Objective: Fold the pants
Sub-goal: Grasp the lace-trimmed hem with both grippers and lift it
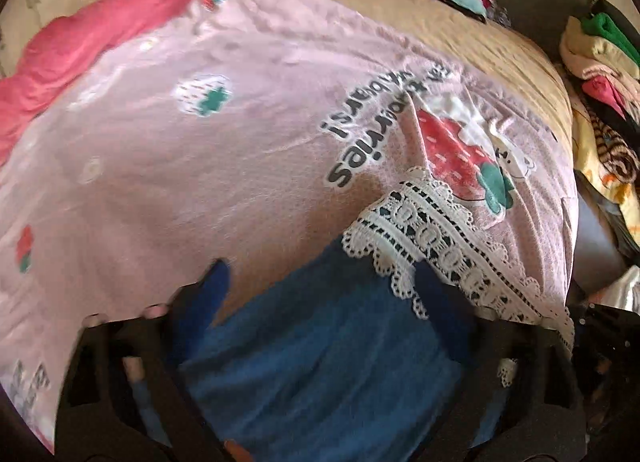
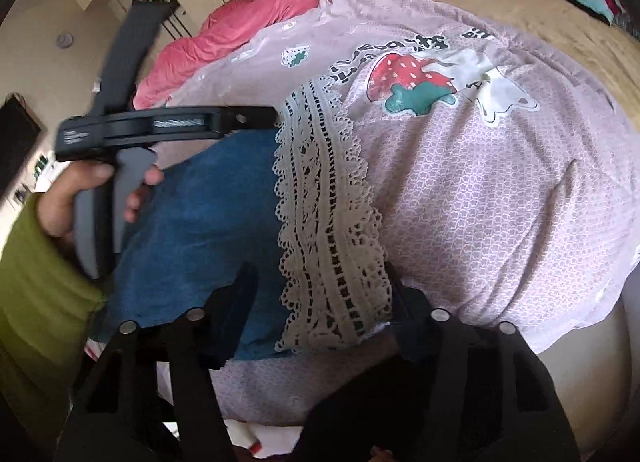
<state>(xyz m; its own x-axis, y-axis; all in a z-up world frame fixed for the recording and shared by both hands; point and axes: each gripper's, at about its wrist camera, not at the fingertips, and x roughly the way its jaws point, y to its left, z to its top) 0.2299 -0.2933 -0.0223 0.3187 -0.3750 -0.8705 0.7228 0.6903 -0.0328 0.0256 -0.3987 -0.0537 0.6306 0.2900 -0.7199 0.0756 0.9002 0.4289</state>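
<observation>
Pants: we see the blue pants with lace hem on the bed, long axis near-to-far.
Right hand-held gripper: fingers apart, straddling the hem, nearest.
Left hand-held gripper: fingers apart over the blue cloth at left.

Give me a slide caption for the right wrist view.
Right gripper open over the lace hem of blue pants on a pink blanket; left gripper alongside.

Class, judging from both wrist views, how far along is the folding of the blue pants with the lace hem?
Done: the blue pants lie spread on the pink strawberry blanket, lace hem flat. In hand: the left tool and right tool each straddle the hem end, fingers wide, nothing visibly pinched. Left: no fold shows yet, so all the folding remains.
</observation>
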